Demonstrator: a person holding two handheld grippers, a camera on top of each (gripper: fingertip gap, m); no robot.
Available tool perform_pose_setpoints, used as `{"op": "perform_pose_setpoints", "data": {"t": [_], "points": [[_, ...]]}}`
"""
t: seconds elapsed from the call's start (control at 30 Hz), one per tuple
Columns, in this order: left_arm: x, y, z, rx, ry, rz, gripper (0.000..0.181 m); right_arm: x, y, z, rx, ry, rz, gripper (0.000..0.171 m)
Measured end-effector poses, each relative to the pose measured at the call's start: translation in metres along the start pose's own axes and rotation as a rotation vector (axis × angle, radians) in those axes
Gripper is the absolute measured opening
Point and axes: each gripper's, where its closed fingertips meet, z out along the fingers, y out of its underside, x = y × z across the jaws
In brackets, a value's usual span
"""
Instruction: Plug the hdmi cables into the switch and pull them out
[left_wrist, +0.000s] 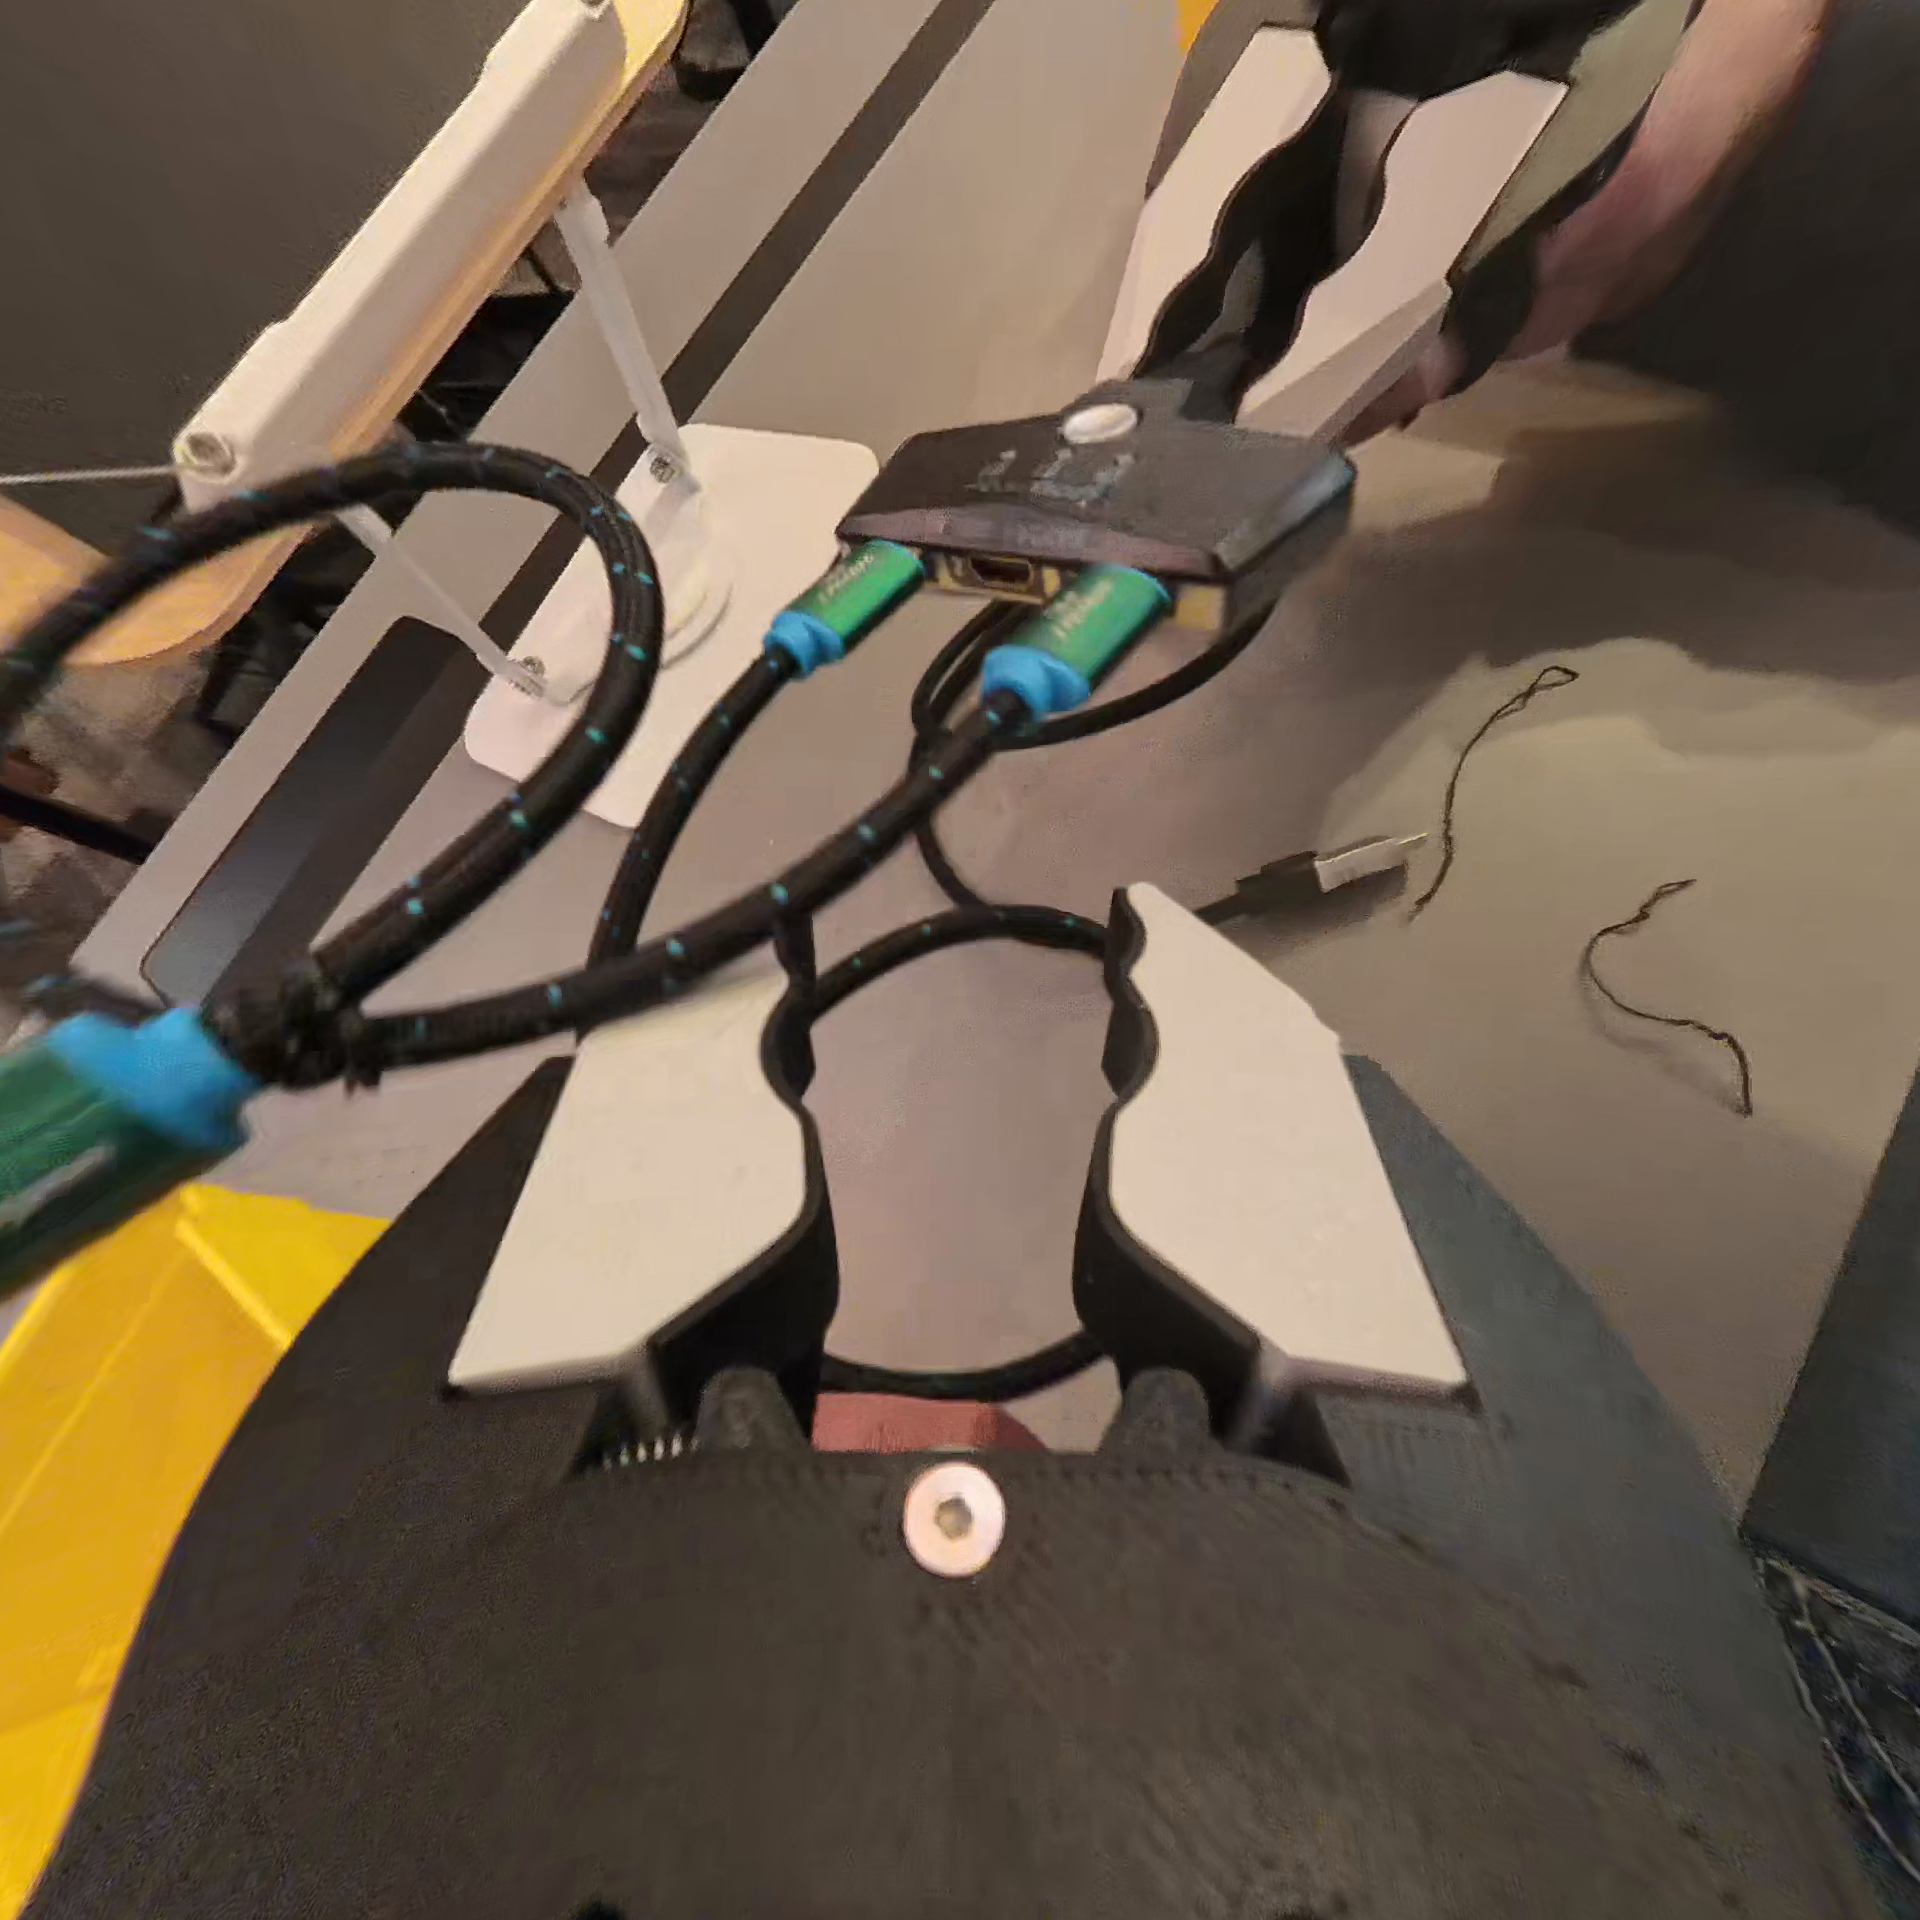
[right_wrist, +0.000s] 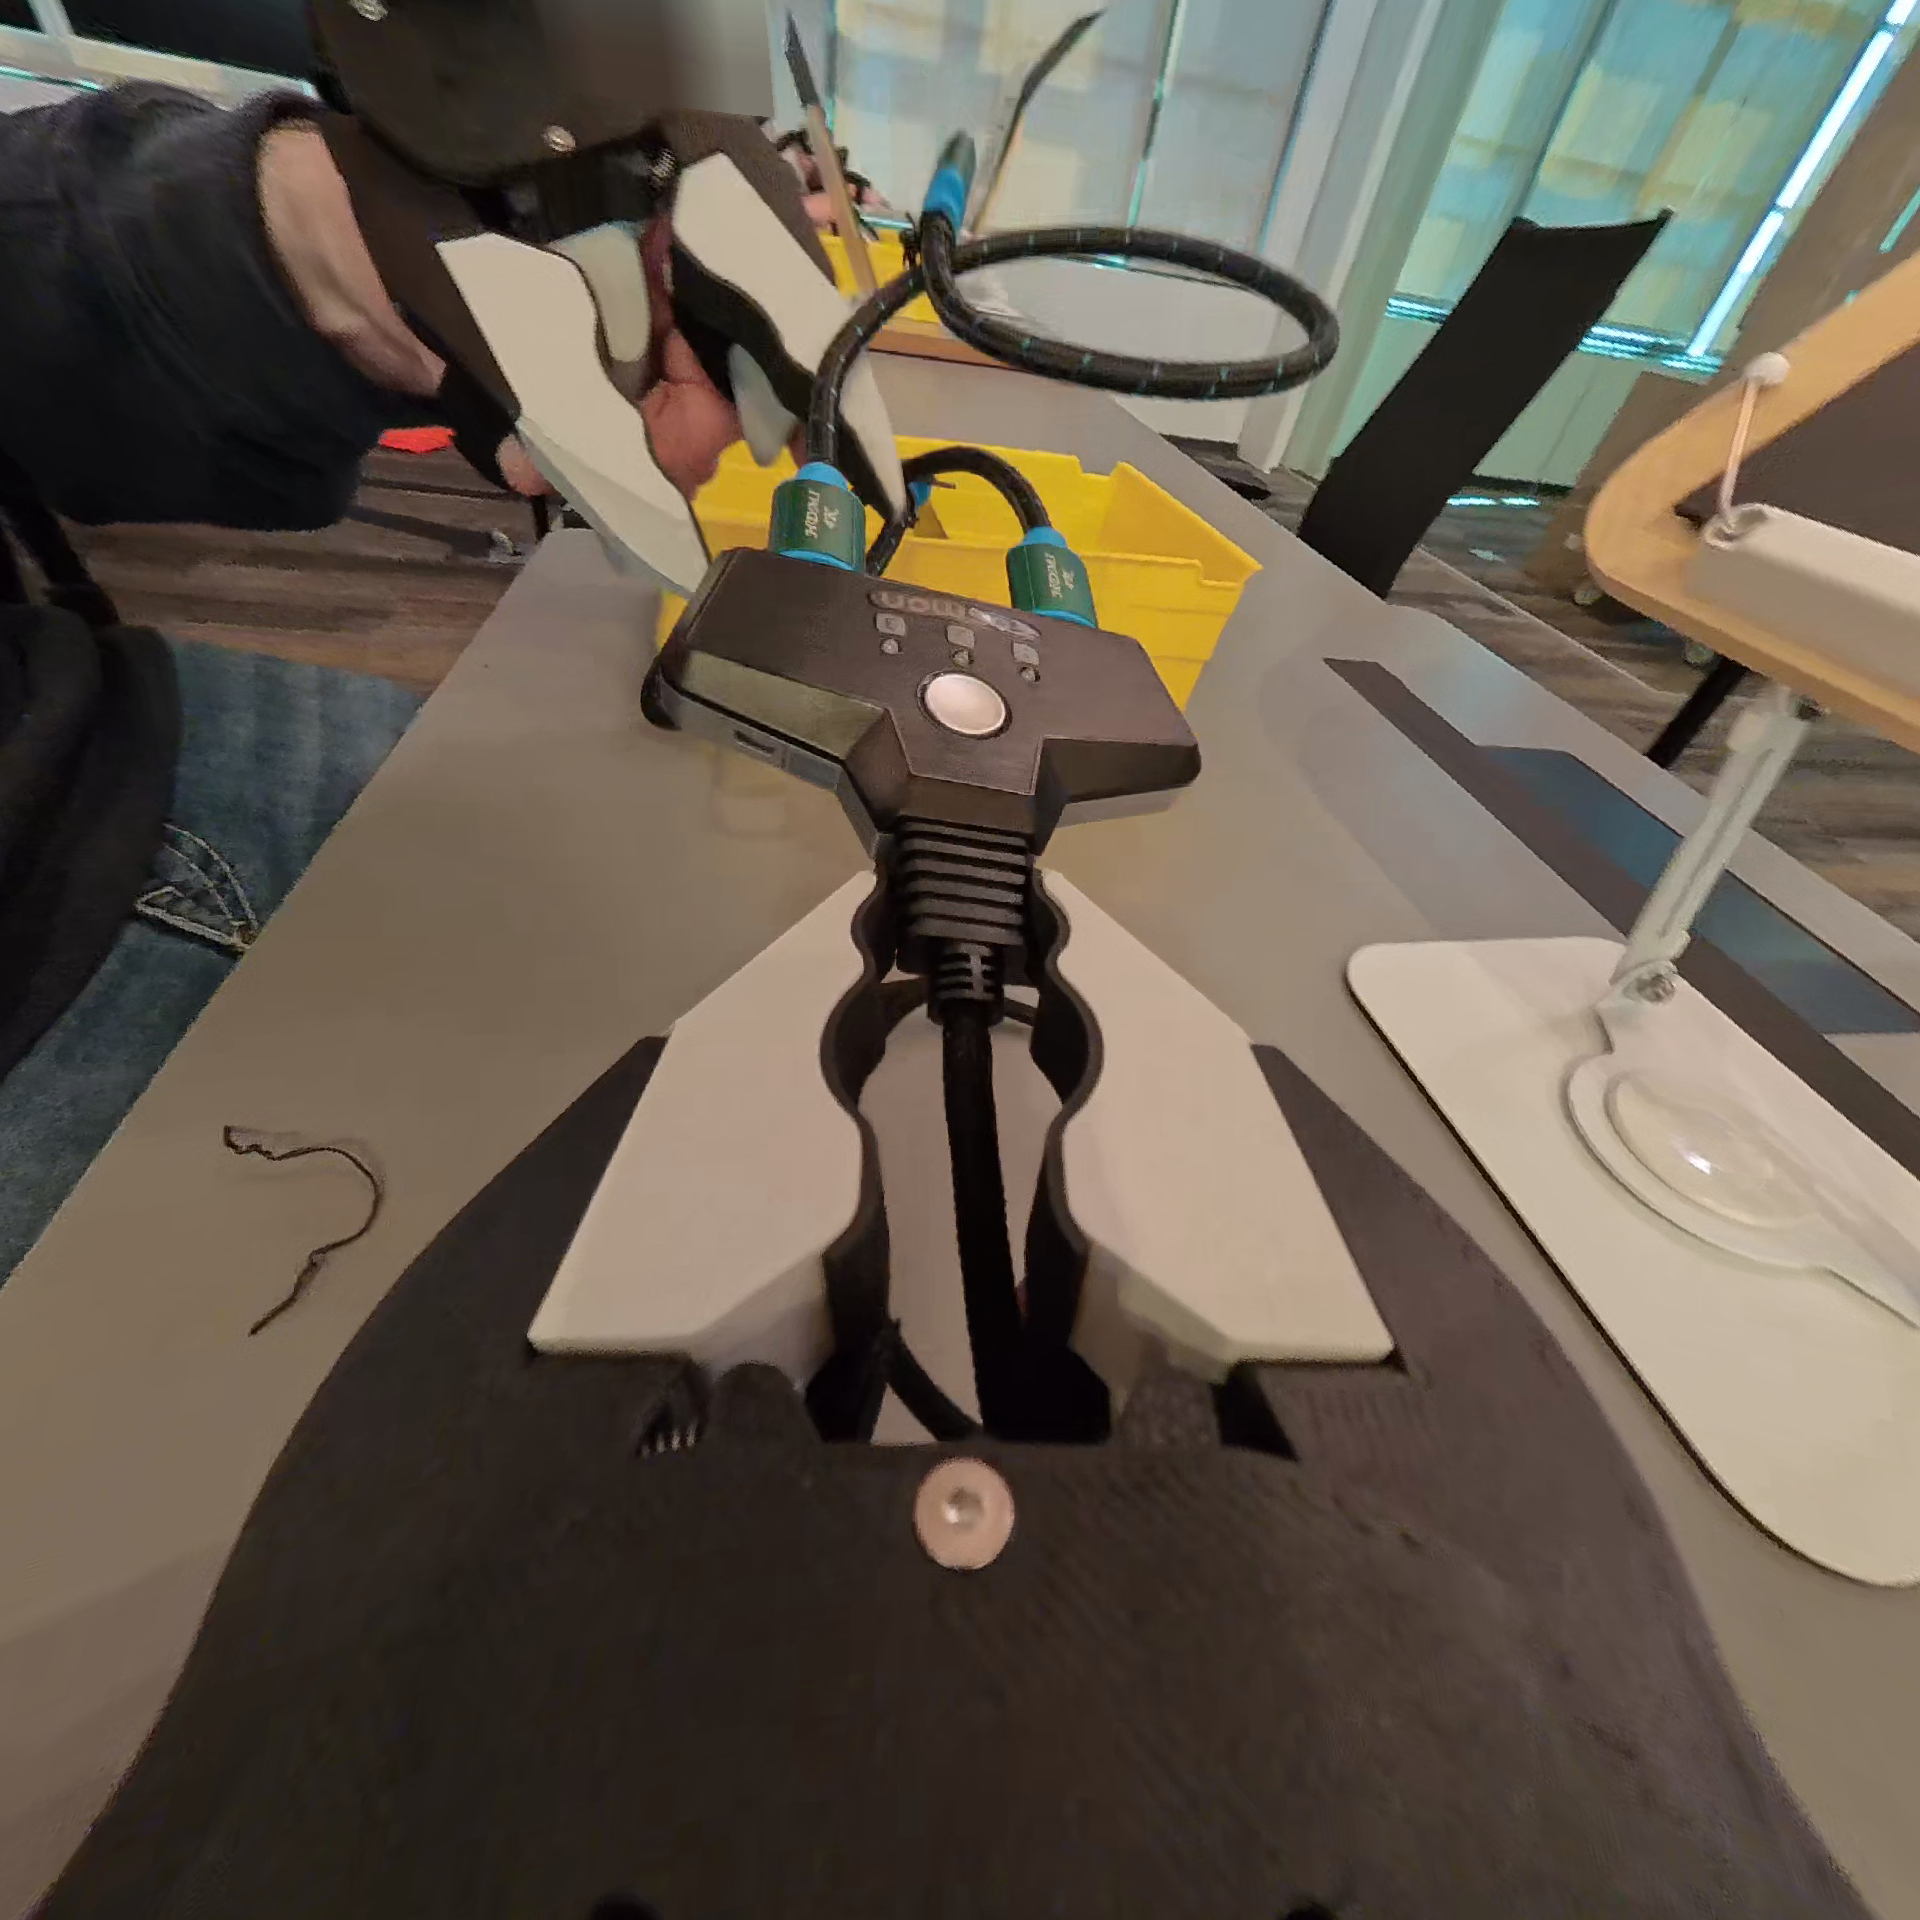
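Observation:
The black HDMI switch (left_wrist: 1101, 499) lies on the grey table, also shown in the right wrist view (right_wrist: 935, 686). Two green HDMI plugs (left_wrist: 868, 587) (left_wrist: 1091, 623) sit in its outer ports; the middle port (left_wrist: 992, 571) is empty. Both plugs also show in the right wrist view (right_wrist: 816, 520) (right_wrist: 1049, 582). A third green plug (left_wrist: 94, 1132) hangs loose at the left. My left gripper (left_wrist: 956, 956) is open and empty, short of the plugs. My right gripper (right_wrist: 961, 914) is shut on the switch's ribbed cable tail.
A yellow bin (right_wrist: 1143, 561) stands behind the switch. A white stand base (right_wrist: 1558, 1143) is at the right, with its arm (left_wrist: 416, 239) overhead. A loose USB plug (left_wrist: 1340, 868) and black threads (left_wrist: 1662, 997) lie on the table (right_wrist: 468, 935). Braided cables (left_wrist: 623, 623) loop ahead. The grippers' ends are close to 11 cm from one another.

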Motion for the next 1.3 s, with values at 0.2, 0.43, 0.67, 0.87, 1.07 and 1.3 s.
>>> {"op": "perform_pose_setpoints", "data": {"t": [0.2,0.43,0.67,0.87,1.07,1.3], "points": [[-0.006,0.009,0.0,-0.049,-0.033,0.028,0.048,0.014,0.019,0.0,-0.107,0.081,-0.008,0.022],[-0.017,0.015,-0.004,-0.082,-0.07,0.046,0.049,0.007,0.069,0.012,-0.388,0.068,-0.08,0.022],[-0.02,0.024,-0.004,-0.114,-0.085,0.072,0.049,0.01,0.074,0.011,-0.421,0.097,-0.09,0.033],[-0.022,0.026,-0.007,-0.122,-0.09,0.09,0.049,0.012,0.072,0.009,-0.431,0.119,-0.13,0.045],[-0.02,0.031,-0.007,-0.137,-0.088,0.098,0.05,-0.001,0.054,0.014,-0.372,0.084,-0.181,0.053],[-0.02,0.038,-0.003,-0.157,-0.08,0.09,0.051,-0.024,0.084,0.028,-0.619,0.027,-0.175,0.076]]}}
